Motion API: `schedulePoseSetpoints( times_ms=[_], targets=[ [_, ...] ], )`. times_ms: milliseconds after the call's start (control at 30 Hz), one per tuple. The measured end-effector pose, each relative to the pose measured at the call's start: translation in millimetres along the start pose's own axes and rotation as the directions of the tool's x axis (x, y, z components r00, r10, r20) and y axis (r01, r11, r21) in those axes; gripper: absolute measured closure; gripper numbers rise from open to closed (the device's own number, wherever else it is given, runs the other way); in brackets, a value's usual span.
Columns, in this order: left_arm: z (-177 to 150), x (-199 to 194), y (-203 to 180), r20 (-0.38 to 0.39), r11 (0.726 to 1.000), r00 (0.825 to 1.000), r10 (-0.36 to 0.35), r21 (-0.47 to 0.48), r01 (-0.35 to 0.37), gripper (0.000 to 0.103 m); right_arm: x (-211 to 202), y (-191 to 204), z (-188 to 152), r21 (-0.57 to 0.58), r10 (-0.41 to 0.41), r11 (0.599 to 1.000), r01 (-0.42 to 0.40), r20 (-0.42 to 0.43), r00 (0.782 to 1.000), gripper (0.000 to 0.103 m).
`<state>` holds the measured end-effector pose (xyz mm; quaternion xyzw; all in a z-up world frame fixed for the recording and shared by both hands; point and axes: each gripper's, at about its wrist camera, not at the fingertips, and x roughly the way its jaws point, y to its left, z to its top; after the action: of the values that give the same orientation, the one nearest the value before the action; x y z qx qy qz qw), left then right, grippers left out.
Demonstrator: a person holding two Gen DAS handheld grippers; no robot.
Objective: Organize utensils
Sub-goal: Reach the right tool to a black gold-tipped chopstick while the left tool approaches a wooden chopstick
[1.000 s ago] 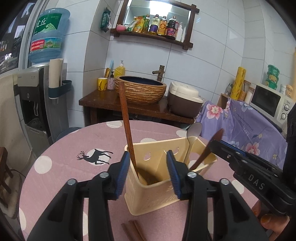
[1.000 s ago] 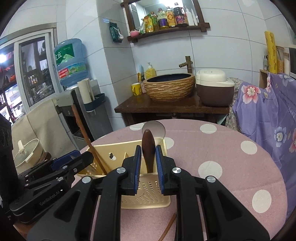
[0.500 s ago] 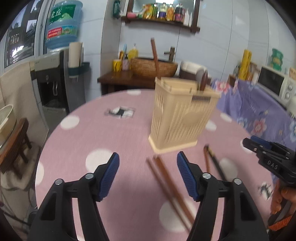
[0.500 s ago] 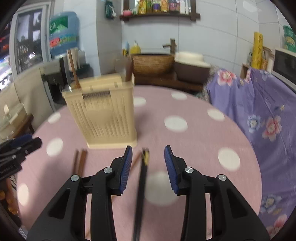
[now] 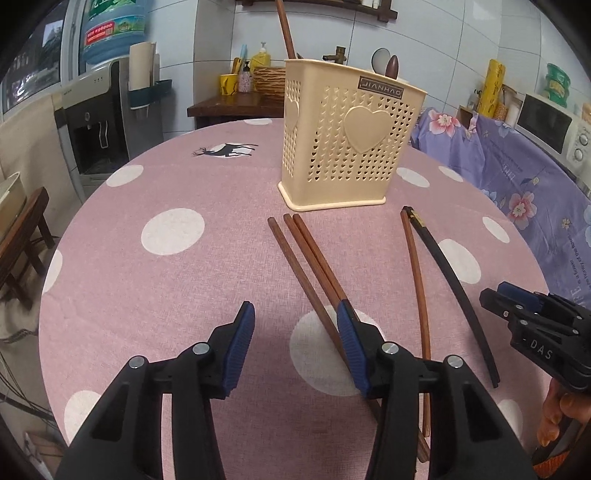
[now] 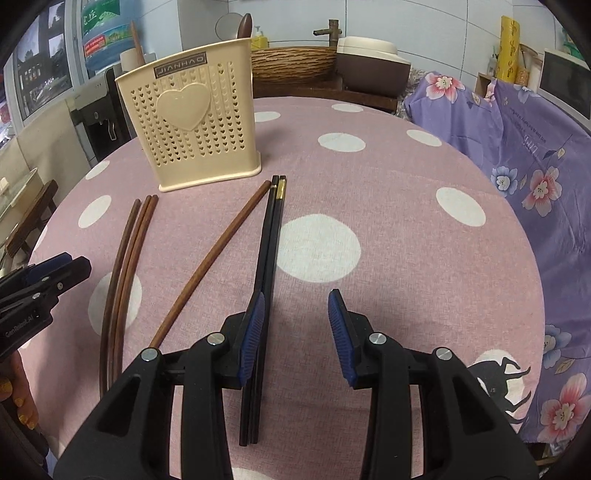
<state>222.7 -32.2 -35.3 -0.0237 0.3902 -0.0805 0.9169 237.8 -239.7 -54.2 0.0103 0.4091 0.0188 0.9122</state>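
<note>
My left gripper [image 5: 295, 347] is wide open and holds nothing; three long brown wooden chopsticks [image 5: 314, 266] lie on the table and run under its right finger, not between the two. My right gripper [image 6: 297, 330] is wide open too and holds nothing; two black chopsticks [image 6: 271, 236] lie side by side and pass under its left finger. One more brown chopstick [image 6: 218, 254] lies alone between the black pair and the bunch of three. All six sticks point toward the cream plastic holder with little heart holes [image 5: 343, 136], which stands upright at the far end of them, just past their tips. Sticking out of its top I see one tall brown stick [image 5: 286, 29], one silver spoon [image 5: 379, 61] and one dark brown spoon [image 5: 393, 66]. Everything sits on a round table with a pink cloth with white dots [image 6: 406, 229]. Behind it are a water cooler [image 5: 99, 110], a woven basin [image 6: 295, 62] and a purple flowered cloth [image 6: 517, 122].
</note>
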Motion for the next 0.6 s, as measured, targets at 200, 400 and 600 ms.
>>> schedulePoseSetpoints(
  times_ms=[200, 400, 600],
  targets=[
    [-4.3, 2.7, 0.4, -0.013, 1.0, 1.0, 0.006, -0.005, -0.006, 0.056, 6.1, 6.4, -2.4, -0.02, 0.005, 1.0, -0.006, -0.028, 1.0, 0.066],
    [-6.3, 4.5, 0.1, -0.023, 1.0, 1.0, 0.005, -0.004, -0.005, 0.056, 8.2, 1.1, -2.1, -0.027, -0.053, 0.998, 0.052, -0.037, 0.998, 0.066],
    [-2.8, 4.4, 3.8, -0.02, 1.0, 1.0, 0.01, -0.021, -0.01, 0.056, 4.0, -15.1, -3.2, 0.034, -0.023, 0.999, 0.024, -0.028, 0.999, 0.066]
  ],
)
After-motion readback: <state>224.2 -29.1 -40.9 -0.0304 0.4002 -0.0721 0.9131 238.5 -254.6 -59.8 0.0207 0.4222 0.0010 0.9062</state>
